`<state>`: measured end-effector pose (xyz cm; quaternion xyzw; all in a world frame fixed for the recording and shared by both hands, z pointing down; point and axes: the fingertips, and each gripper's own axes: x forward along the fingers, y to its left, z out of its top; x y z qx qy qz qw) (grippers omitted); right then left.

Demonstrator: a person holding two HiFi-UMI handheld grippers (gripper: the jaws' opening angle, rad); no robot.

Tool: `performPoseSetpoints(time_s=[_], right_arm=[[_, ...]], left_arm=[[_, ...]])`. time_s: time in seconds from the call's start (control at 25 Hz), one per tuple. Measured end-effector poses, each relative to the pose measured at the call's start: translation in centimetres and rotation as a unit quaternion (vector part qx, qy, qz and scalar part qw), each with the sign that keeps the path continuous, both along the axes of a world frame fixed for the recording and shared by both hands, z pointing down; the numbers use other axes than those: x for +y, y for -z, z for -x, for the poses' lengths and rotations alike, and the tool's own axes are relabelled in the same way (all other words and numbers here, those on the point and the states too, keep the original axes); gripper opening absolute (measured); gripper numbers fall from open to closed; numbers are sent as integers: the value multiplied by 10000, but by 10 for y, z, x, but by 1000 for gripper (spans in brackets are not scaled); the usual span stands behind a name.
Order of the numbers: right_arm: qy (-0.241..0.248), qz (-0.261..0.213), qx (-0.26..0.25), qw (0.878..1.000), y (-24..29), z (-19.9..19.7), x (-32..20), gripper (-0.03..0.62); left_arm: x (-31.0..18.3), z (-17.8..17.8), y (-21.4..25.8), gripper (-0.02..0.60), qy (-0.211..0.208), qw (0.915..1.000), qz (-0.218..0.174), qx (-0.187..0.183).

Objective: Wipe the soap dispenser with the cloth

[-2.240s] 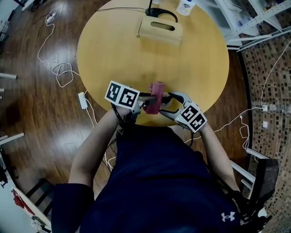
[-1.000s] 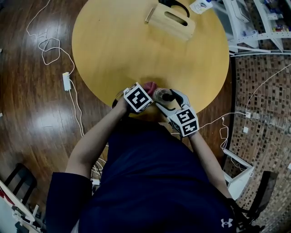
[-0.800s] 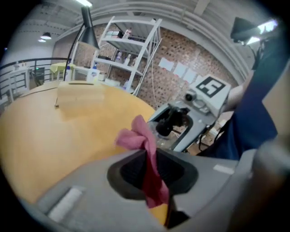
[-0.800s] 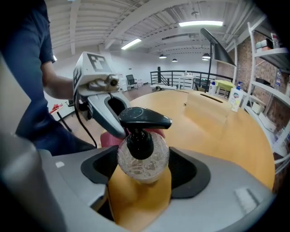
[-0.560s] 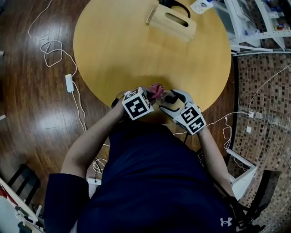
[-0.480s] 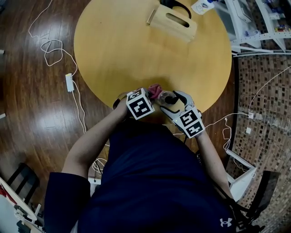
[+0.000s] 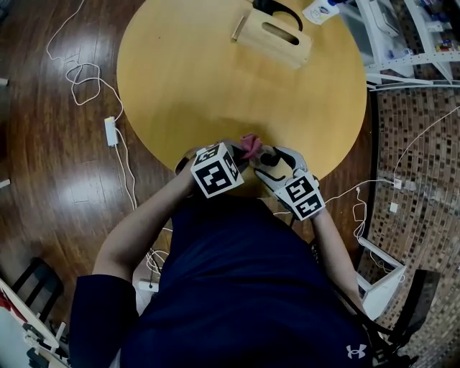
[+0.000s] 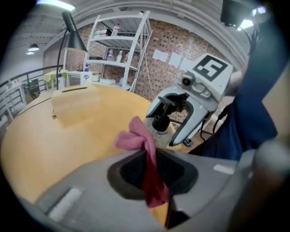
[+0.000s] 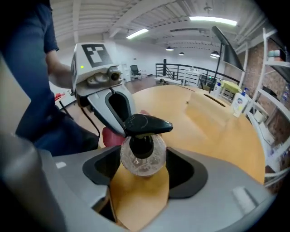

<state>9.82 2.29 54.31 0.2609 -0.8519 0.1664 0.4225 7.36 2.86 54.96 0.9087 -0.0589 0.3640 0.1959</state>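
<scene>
Near the front edge of the round wooden table (image 7: pixel 215 86), my right gripper (image 7: pixel 267 161) is shut on the soap dispenser (image 9: pixel 142 154), a clear round glass bottle with a black pump. Its jaws have just been closing, and the bottle sits between the pads. A pink cloth (image 8: pixel 140 140) is pinched in my left gripper (image 8: pixel 152 170), which is shut on it. The cloth's bunched end stands just left of the dispenser (image 8: pixel 161 124), close to its pump. From the head view, the cloth (image 7: pixel 249 146) shows between the two marker cubes. The bottle's lower part is hidden.
A pale wooden box (image 7: pixel 273 34) with a slot lies at the table's far side, with a black lamp base and a white bottle (image 7: pixel 320 8) beside it. Metal shelving (image 8: pixel 120 45) stands beyond. Cables and a power strip (image 7: pixel 110 131) lie on the floor at the left.
My left gripper has risen and rolled with the cloth in it, staying beside the dispenser. The right gripper has kept its place with the bottle.
</scene>
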Motion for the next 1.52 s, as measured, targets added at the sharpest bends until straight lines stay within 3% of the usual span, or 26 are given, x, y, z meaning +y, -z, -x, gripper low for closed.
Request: performPoseSetpoints(time_s=[0.12, 0.24, 0.32, 0.4, 0.56, 0.64, 0.8, 0.92, 1.0, 1.08, 1.16, 1.24, 1.32, 1.52], right_arm=[[416, 33, 20, 9991, 0, -4, 0, 321], [-459, 274, -25, 9986, 7, -18, 1, 362], [-1066, 519, -157, 9928, 10, -21, 7, 362], [-1168, 497, -101, 9919, 9, -17, 10, 360], [-764, 243, 379, 9961, -4, -14, 5, 311], [-408, 253, 403, 9980, -6, -13, 3, 313], [819, 241, 355, 9957, -7, -12, 0, 314], [1195, 306, 525, 9910, -7, -17, -2, 316], [697, 383, 592, 9951, -6, -23, -1, 327], [-174, 514, 437, 9976, -4, -25, 2, 327], [-916, 583, 223, 9938, -1, -23, 6, 327], [-1169, 472, 333, 9915, -1, -20, 7, 334], [-855, 238, 703, 9936, -5, -20, 5, 313], [844, -116, 964, 9917, -9, -22, -5, 308]], left_arm=[[5, 1, -31, 61, -104, 9986, 66, -511], [13, 2, -72, 61, -124, 9923, 162, -1221], [12, -1, -74, 61, 110, 9920, 352, -1210], [9, -3, -60, 61, 280, 9942, 458, -927], [3, -5, -16, 61, 230, 9989, 32, -410], [-1, -5, -1, 61, 136, 9992, -195, -331], [2, -6, -22, 61, -192, 9958, -484, -751], [11, -6, -66, 61, -370, 9909, -176, -1281], [12, -5, -80, 61, -159, 9907, 161, -1343], [10, -6, -69, 61, 132, 9925, 354, -1160], [8, -8, -43, 62, 209, 9954, 225, -908], [6, -9, -18, 63, 184, 9972, -37, -727], [4, -8, -3, 63, 166, 9975, -255, -643], [3, -9, -26, 63, 0, 9963, -225, -831]])
